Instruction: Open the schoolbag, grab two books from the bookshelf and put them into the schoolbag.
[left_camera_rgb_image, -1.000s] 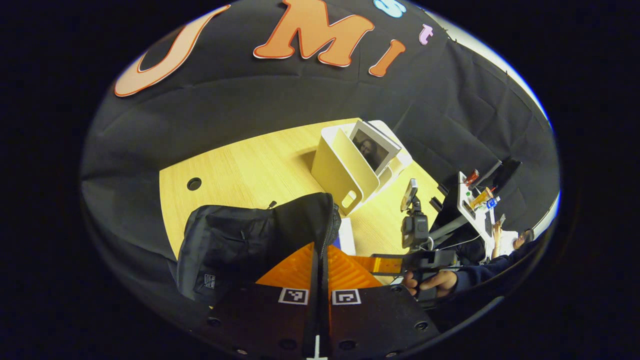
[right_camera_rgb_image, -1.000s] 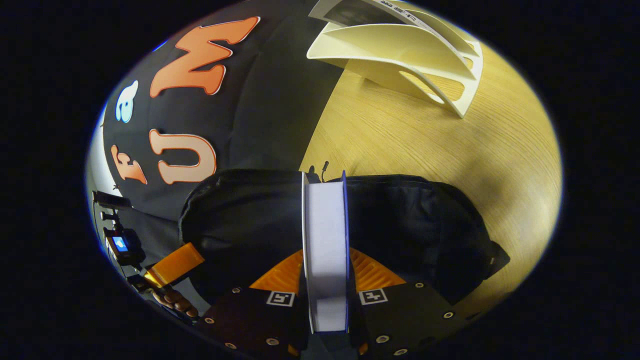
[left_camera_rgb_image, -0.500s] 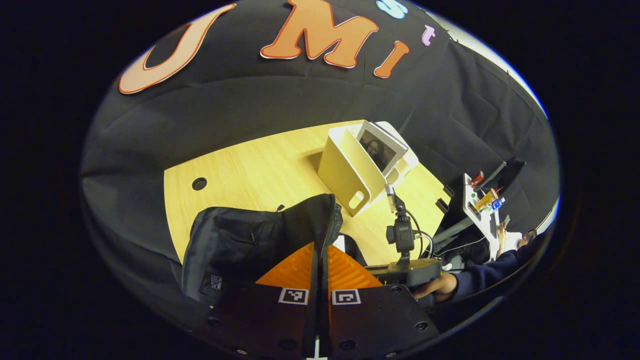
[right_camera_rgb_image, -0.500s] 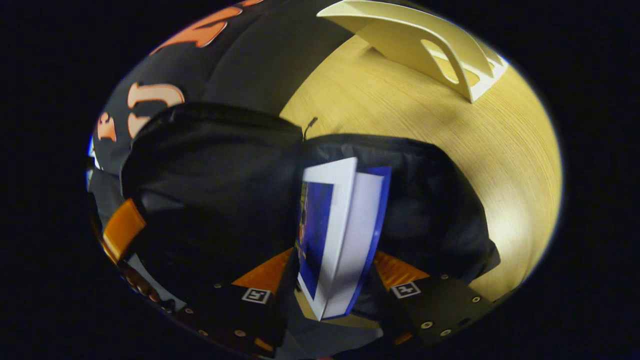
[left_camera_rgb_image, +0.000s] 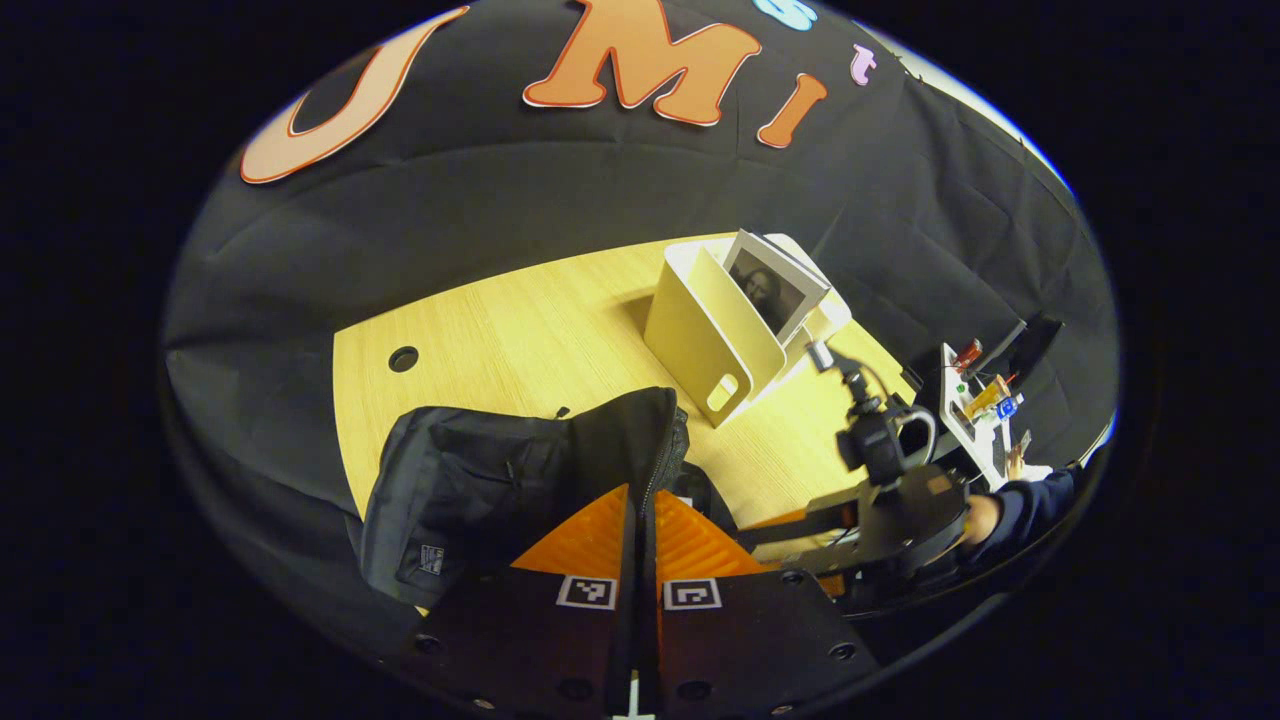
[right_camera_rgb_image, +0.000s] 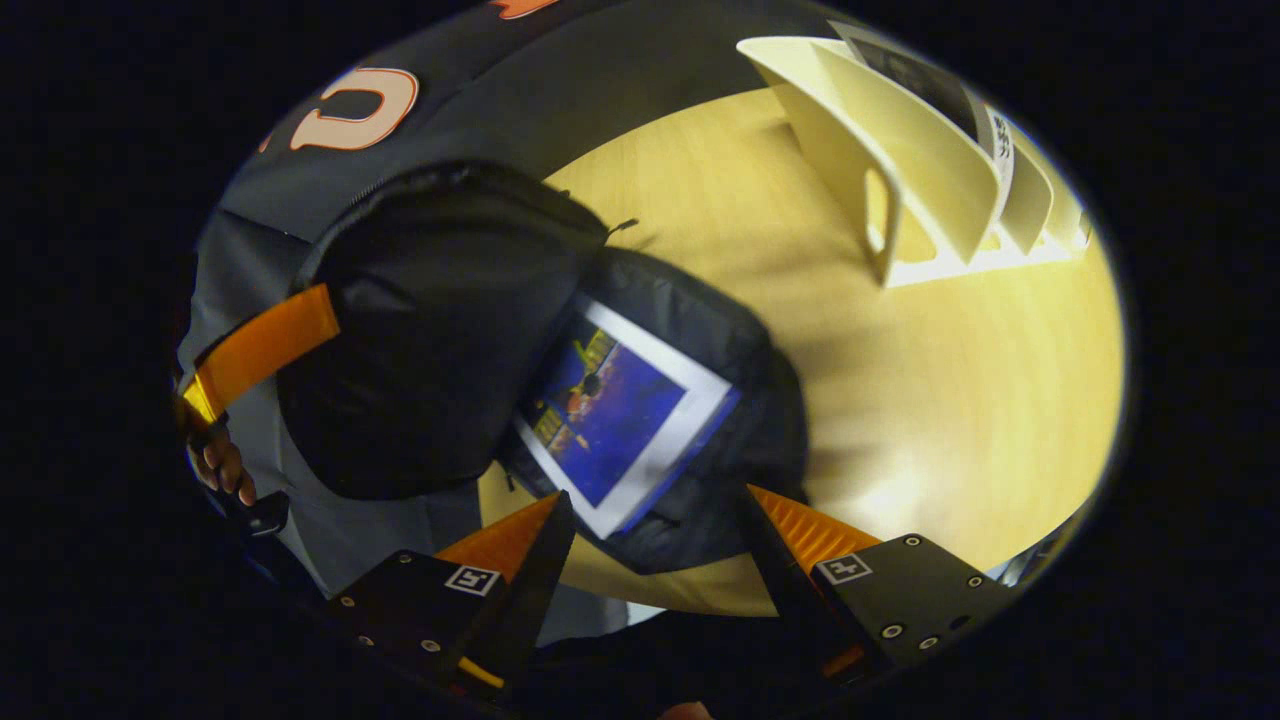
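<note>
Book (right_camera_rgb_image: 628, 420) lodged half in bag (right_camera_rgb_image: 440, 330), flap pinched by left gripper (left_camera_rgb_image: 637, 500) (right gripper (right_camera_rgb_image: 655, 510) agape, empty): slide-out risked if flap is dropped; second book at two o'clock.

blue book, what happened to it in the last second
The right gripper let go of the blue book; its fingers opened and the book now lies in the open schoolbag. The left gripper stayed shut on the bag's flap.

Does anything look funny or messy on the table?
A little. The blue book lies tilted in the open schoolbag, its cover and one corner poking out. The bookshelf stands upright with another book leaning in it. Nothing looks spilled or broken.
</note>
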